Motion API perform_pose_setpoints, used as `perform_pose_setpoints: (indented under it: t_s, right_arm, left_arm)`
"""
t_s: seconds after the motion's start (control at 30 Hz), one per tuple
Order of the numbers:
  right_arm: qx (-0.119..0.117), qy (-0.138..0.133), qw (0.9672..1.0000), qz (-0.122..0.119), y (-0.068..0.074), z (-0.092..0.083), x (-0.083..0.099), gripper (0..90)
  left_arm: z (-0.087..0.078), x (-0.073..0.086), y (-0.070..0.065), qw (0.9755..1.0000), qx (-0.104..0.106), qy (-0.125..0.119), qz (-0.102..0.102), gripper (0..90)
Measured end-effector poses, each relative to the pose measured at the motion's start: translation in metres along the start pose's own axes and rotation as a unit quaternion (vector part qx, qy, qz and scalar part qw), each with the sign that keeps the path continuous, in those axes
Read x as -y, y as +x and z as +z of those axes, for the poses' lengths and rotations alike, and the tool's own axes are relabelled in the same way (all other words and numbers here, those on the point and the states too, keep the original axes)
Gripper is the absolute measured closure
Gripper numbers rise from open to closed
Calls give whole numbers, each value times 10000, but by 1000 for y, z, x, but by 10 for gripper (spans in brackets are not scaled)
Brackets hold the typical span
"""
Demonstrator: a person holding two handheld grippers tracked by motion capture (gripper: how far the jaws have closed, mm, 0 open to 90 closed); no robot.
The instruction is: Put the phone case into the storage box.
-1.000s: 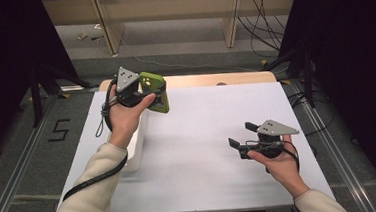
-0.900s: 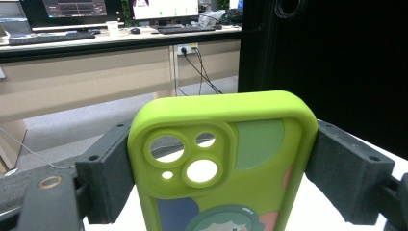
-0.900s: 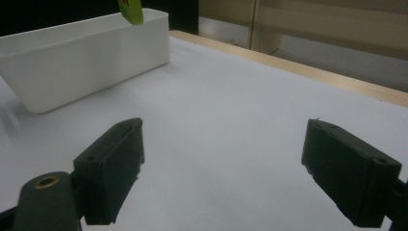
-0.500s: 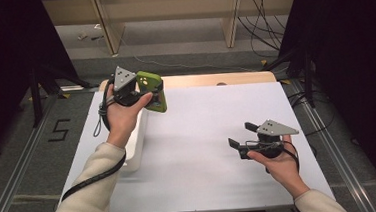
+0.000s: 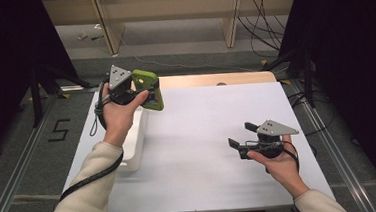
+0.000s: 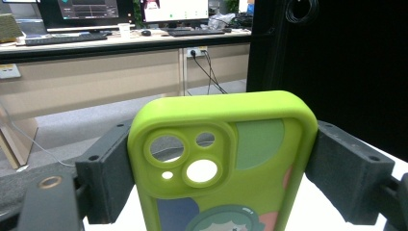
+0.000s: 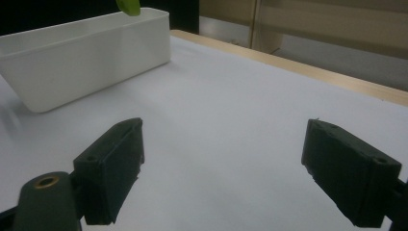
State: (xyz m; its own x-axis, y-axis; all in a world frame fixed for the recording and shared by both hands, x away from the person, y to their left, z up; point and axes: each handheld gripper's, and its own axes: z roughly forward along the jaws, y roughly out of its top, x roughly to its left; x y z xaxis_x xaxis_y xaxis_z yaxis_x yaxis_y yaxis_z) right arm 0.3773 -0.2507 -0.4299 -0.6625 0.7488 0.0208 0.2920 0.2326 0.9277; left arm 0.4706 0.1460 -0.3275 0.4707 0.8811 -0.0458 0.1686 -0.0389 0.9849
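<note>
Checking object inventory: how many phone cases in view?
1. The green phone case is clamped between the left gripper fingers, held above the far end of the white bin. The bin's inside is partly hidden.

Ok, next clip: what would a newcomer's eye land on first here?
The bright lime-green phone case with camera cut-outs, clamped by its sides in the left gripper and held up over the far left of the white table. Below that hand lies a long white plastic bin. At the near right, the right gripper rests over bare tabletop, jaws wide open with nothing between them.
</note>
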Motion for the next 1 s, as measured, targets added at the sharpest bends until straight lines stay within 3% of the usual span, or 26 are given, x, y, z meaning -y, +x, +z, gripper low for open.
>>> perform_pose_setpoints:
  t_s: [1.0]
  right_arm:
    - [6, 8, 10000, 11, 0, 0, 0, 159]
  left_arm:
    - [-4, -2, 13, 9998, -190, -16, -7, 163]
